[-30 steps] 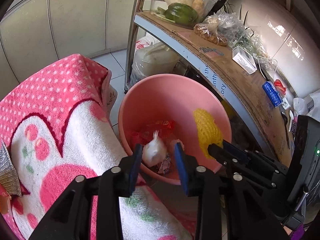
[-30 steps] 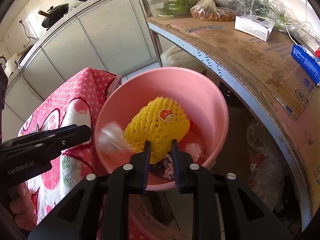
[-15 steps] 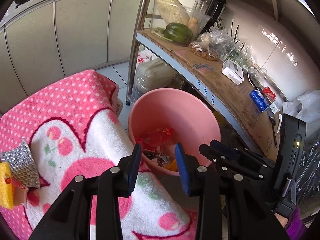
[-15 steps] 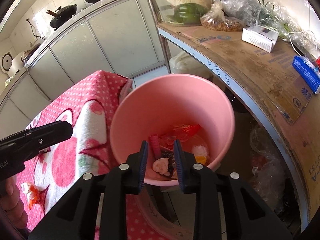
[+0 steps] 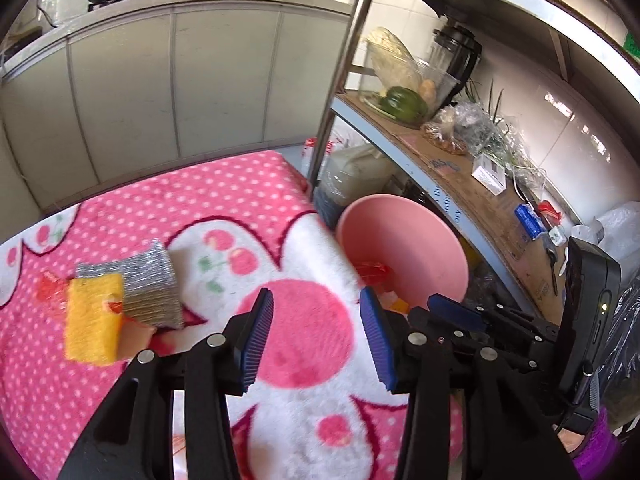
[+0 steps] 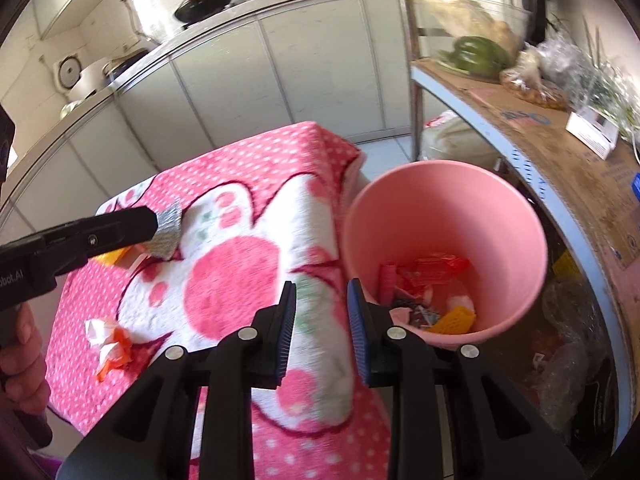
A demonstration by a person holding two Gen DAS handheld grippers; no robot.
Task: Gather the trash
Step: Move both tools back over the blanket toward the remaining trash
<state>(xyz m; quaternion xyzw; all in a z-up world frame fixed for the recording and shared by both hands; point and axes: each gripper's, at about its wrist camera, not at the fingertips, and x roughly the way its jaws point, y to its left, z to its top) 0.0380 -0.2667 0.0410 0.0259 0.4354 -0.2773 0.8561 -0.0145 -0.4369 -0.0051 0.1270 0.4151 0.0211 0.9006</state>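
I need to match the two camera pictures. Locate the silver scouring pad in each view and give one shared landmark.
Left wrist view: the silver scouring pad lies on the pink blanket, left of centre, beside a yellow sponge.
Right wrist view: only its edge shows at left, behind the left hand-held gripper.
Shared landmark: the pink bucket, right of the blanket in both.

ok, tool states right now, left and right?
Left tool: open, holding nothing.
Right tool: open, holding nothing.

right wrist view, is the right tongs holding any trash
No, the right tongs are open with nothing between the blue pads, hovering over the blanket beside the pink bucket.
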